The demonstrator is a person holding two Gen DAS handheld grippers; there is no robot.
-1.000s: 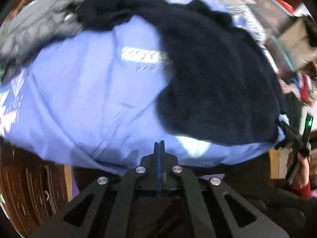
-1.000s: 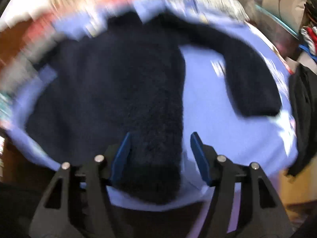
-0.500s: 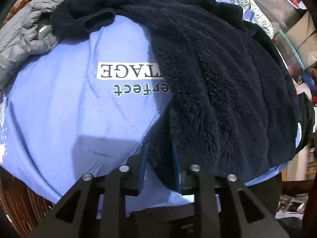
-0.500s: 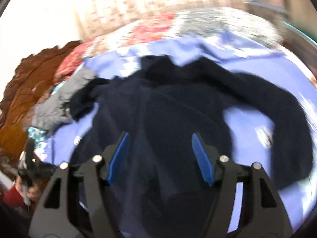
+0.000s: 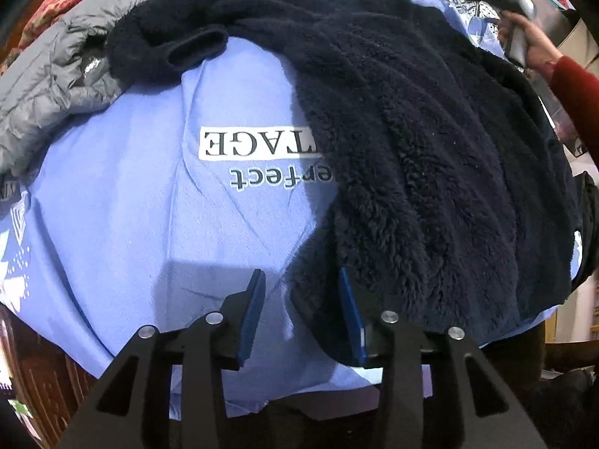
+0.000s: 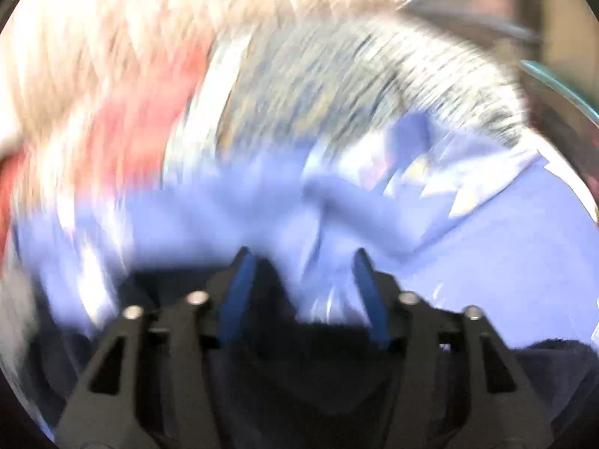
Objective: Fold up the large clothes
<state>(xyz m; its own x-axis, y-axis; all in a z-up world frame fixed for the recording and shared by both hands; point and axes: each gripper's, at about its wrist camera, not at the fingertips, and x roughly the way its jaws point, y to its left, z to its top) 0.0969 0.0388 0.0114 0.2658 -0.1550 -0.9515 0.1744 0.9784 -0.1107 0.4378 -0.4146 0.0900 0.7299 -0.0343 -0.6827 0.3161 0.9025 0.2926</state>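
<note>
1. At the far left of the left wrist view, a grey quilted jacket (image 5: 56,71) lies bunched on the bed, touching the cuff end of the dark garment's sleeve.
2. A light blue sheet (image 5: 123,224) covers the bed; it carries upside-down printed lettering, partly hidden under dark fleece.
3. The navy fleece jacket (image 5: 430,149) is spread flat on that sheet, filling the centre and right of the view. One sleeve (image 5: 168,45) runs out to the upper left, its cuff folded back on the sheet beside the grey jacket.
4. The left tongs (image 5: 301,299) stand wide apart at the near hem of the fleece. The left blue pad is over bare sheet, the right pad is at the fleece's lower corner, and nothing is pinched between them.
5. At the upper right of the same view, the person's other hand (image 5: 531,41), in a red cuff, holds the second tool near the fleece's far edge.
6. The right wrist view is heavily blurred. The right tongs (image 6: 303,273) are spread wide and grip nothing, above dark fleece (image 6: 299,374) along the bottom, with the blue sheet (image 6: 505,243) ahead.
7. Beyond the sheet, red and grey patterned bedding (image 6: 337,93) appears only as smeared colour.
</note>
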